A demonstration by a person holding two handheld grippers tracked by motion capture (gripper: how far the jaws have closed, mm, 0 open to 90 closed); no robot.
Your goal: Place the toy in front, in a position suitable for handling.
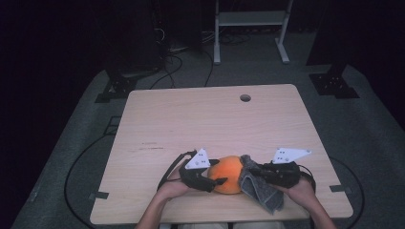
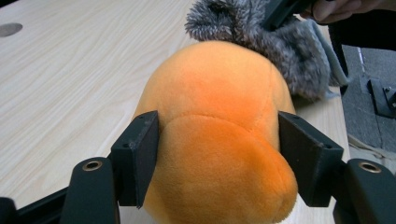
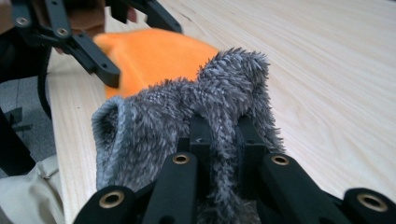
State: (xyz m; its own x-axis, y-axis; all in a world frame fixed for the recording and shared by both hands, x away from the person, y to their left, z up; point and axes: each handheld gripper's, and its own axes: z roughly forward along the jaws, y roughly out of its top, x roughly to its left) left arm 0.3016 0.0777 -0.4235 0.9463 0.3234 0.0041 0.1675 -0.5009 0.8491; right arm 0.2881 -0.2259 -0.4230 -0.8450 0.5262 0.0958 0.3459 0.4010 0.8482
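Fingers [image 2: 140,158] of the left gripper [image 1: 204,177] clamp the round orange plush toy [image 2: 219,135] at the near edge of the pale wooden surface [image 1: 205,119], while the right gripper [image 1: 267,172] pinches a shaggy grey cloth [image 3: 187,112] against the toy's far side. Wiping seems underway, not finished. No container appears beyond them.

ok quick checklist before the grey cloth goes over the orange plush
1. Left gripper clamped on orange plush: ok, a jaw presses each side.
2. Right gripper pinching grey cloth: ok, pile bunched between shut jaws.
3. Cloth touching plush: ok, it lies against the plush's far side in the left gripper view.
4. Plush resting on table: cannot tell, underside hidden.
5. Cloth spread flat for wiping: not ok, it hangs folded.
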